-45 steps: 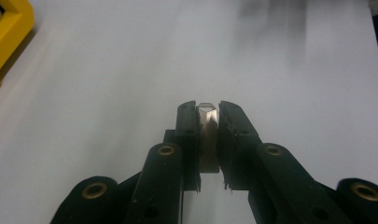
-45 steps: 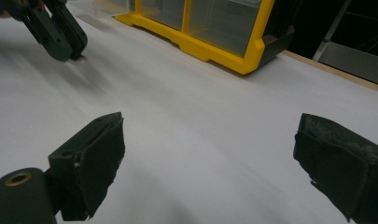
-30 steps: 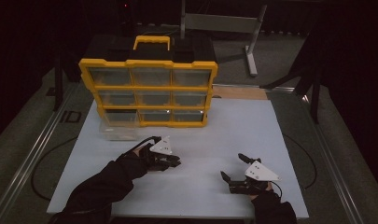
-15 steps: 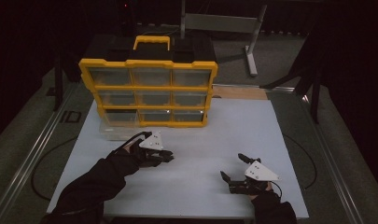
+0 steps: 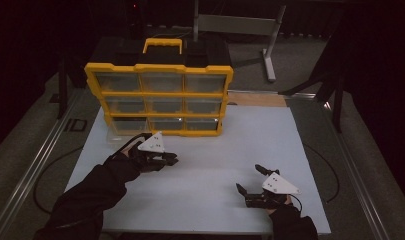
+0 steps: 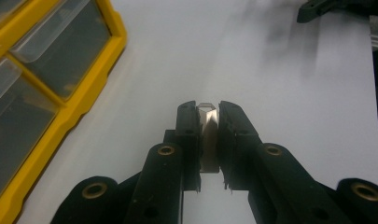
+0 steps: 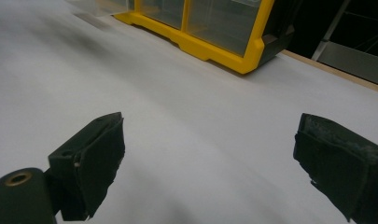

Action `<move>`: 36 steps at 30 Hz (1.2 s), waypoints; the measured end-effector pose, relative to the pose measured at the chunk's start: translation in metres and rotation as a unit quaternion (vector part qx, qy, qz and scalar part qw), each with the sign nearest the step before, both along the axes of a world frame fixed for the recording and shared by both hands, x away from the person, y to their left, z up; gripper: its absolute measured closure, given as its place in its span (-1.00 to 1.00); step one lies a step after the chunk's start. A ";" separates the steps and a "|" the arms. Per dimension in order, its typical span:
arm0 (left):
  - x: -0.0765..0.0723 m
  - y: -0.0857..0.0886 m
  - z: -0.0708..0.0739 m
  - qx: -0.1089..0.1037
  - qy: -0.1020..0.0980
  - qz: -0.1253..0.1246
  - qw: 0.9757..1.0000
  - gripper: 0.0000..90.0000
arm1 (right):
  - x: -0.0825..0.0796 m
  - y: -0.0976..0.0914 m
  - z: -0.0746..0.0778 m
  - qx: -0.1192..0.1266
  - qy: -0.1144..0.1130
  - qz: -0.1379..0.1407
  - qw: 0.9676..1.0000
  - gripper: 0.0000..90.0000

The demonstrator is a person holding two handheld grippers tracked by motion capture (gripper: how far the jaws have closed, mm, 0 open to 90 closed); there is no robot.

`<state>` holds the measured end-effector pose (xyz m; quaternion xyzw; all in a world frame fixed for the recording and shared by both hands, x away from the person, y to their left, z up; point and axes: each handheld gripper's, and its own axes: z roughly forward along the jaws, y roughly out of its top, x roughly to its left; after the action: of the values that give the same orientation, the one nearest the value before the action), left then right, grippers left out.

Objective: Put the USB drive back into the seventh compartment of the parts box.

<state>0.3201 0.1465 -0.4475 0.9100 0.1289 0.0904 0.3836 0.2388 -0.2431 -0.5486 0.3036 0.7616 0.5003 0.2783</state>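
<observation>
My left gripper [image 5: 171, 160] hovers over the white table sheet in front of the yellow organizer box [image 5: 160, 97]. It is shut on a small silvery piece [image 6: 207, 140] that stands pinched upright between the two black pads. The same yellow organizer box [image 6: 51, 79] lies to the left of the jaws in the left gripper view. My right gripper [image 5: 250, 179] rests near the table's front edge at the right, open wide. Between its pads [image 7: 100, 154] there is only bare sheet. The organizer's corner [image 7: 210, 32] lies well beyond them.
The organizer has clear-fronted drawers and a yellow handle [image 5: 162, 45]; a clear drawer [image 5: 121, 131] at its bottom left seems pulled out. The white sheet [image 5: 230, 145] covers the table. A grey metal stand [image 5: 270, 45] rises behind. One jaw of the other gripper [image 6: 317, 7] shows far off.
My left gripper has moved left and up toward the organizer's lower left, still shut on the small piece. The right gripper has stayed where it was.
</observation>
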 end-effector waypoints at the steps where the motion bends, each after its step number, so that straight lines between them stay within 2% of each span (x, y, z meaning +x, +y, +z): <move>1: 0.001 0.002 0.000 -0.001 -0.002 0.003 1.000 0.78 | 0.000 0.000 0.000 -0.001 -0.001 0.000 1.000 -0.80; 18: 0.011 0.034 0.015 -0.002 -0.012 0.045 0.999 0.78 | 0.000 0.000 0.000 -0.003 -0.003 0.000 1.000 -0.80; 29: 0.016 0.054 0.025 -0.009 -0.022 0.076 0.997 0.78 | 0.000 0.000 0.000 -0.003 -0.001 -0.001 1.000 -0.80; 36: 0.020 0.067 0.031 -0.012 -0.028 0.101 0.994 0.78 | 0.000 0.000 0.000 -0.004 0.000 -0.001 1.000 -0.80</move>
<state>0.3401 0.2136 -0.4169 0.8849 0.2108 0.1523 0.3863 0.2386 -0.2428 -0.5490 0.3034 0.7631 0.4971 0.2803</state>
